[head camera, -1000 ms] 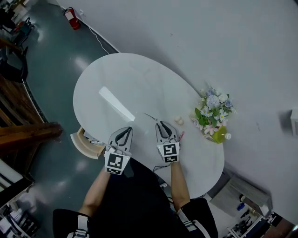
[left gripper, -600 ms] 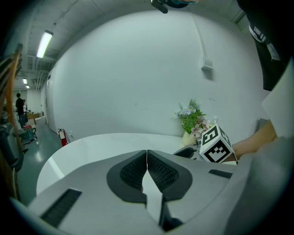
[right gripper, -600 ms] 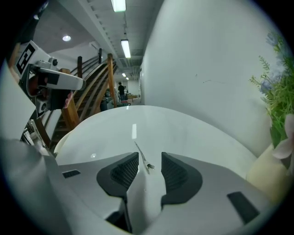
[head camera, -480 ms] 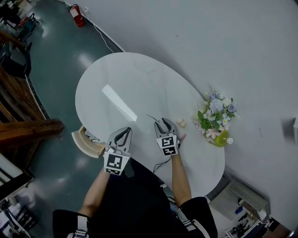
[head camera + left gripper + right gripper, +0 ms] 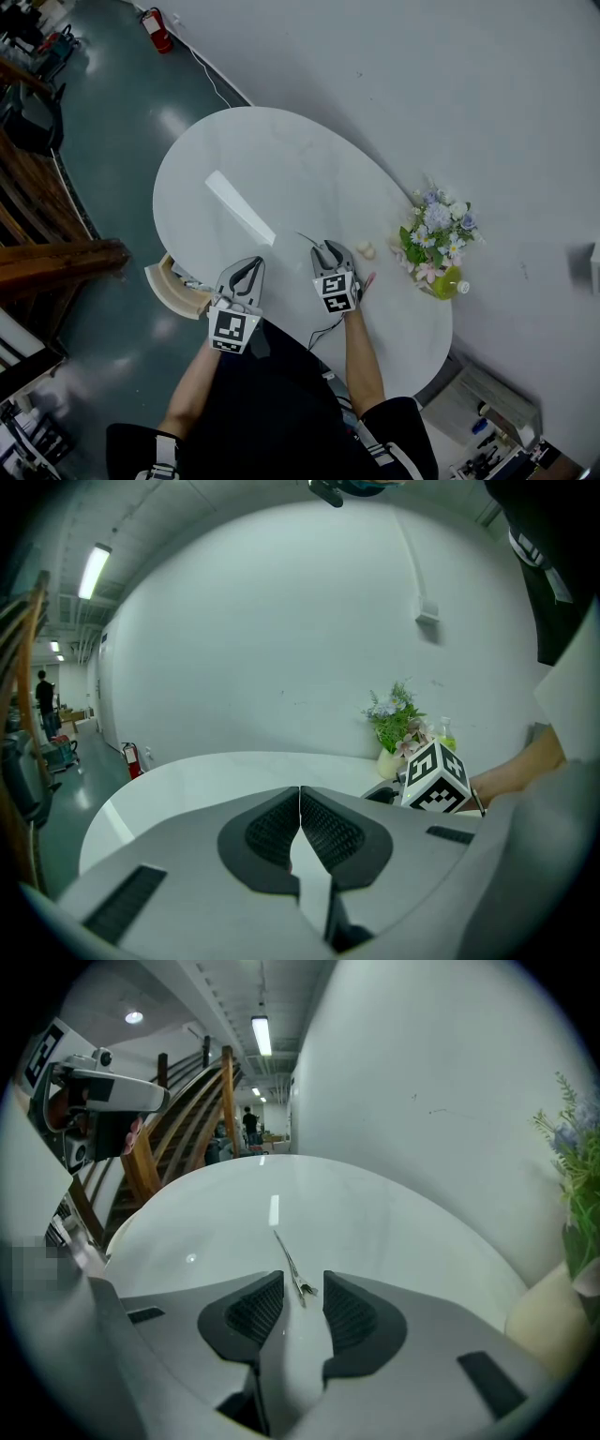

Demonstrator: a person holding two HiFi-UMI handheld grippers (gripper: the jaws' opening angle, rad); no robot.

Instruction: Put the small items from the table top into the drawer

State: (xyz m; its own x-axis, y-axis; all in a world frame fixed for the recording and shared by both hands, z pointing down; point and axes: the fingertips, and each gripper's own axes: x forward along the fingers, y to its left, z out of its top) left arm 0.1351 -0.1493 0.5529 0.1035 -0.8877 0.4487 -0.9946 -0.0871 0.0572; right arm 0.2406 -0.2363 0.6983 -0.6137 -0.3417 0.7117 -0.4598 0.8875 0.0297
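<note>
Between the tips of the right claw [image 5: 303, 1281], just spread apart to fit round it, the thin silver metal pin [image 5: 286, 1252] lay on the white oval table [image 5: 216, 1213]; the left claw [image 5: 300, 791] was squeezed together, empty.

White oval counter [image 5: 281, 159] bearing a thin pin [image 5: 306, 237], cream lumps [image 5: 367, 250] and flowers [image 5: 436, 234].

The thin silver metal clip [image 5: 292, 1267] is lying on the white oval worktop [image 5: 281, 159], its near end sitting between the parted jaw tips of the right hand-held gripper [image 5: 326, 251]. Two small cream lumps [image 5: 367, 249] are resting just right of it, with the potted flower bouquet [image 5: 436, 239] standing further right. The open light-wood drawer [image 5: 169, 291] is jutting out under the worktop's left rim, beside the left hand-held gripper [image 5: 249, 270].
</note>
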